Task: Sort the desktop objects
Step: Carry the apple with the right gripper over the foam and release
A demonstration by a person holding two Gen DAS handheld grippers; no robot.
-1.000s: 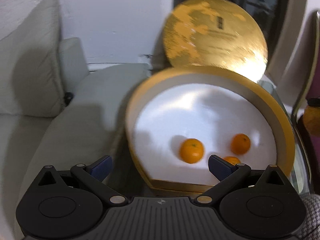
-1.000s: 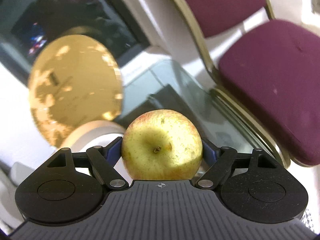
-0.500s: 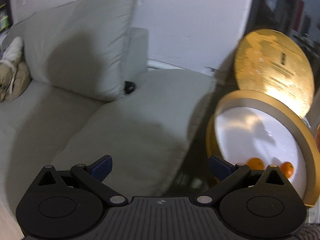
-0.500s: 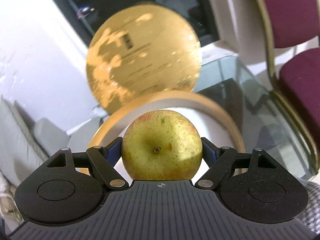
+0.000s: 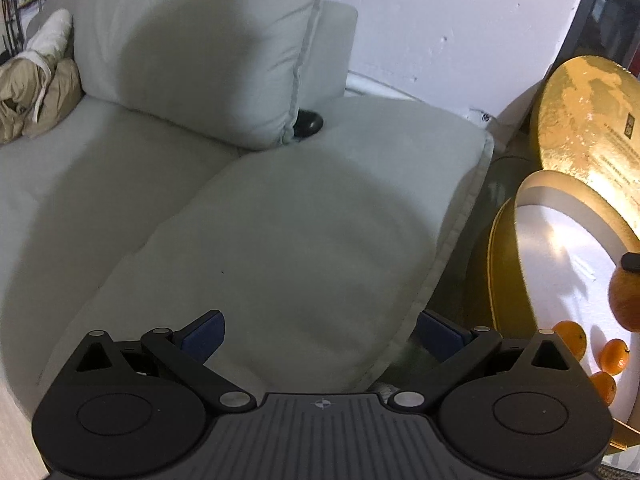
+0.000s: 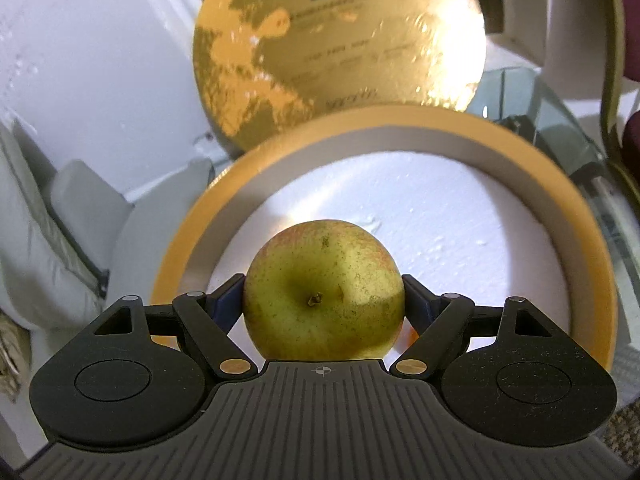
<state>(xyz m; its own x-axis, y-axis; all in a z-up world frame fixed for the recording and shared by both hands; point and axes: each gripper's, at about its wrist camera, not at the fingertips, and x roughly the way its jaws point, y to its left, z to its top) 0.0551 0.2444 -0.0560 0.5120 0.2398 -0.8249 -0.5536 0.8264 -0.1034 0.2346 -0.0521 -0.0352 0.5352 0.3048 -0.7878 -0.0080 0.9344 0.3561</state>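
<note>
A gold lid [image 6: 340,40] leans upright behind the round box [image 6: 592,264]; oranges [image 5: 614,356] sit by its near edge. The right gripper [image 6: 323,300] clenches the apple [image 6: 323,292] above the box, having swung over from the chair. The left gripper [image 5: 320,336], empty and released, now faces the sofa [image 5: 280,248].

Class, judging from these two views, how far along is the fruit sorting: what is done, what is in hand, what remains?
Done: three small orange tangerines already lie in the round gold-rimmed box. In hand: the right gripper holds the yellow-green apple above the box's white floor, jaws clamped. Left: lowering and releasing it. The left gripper is open and empty over the grey sofa cushion.
</note>
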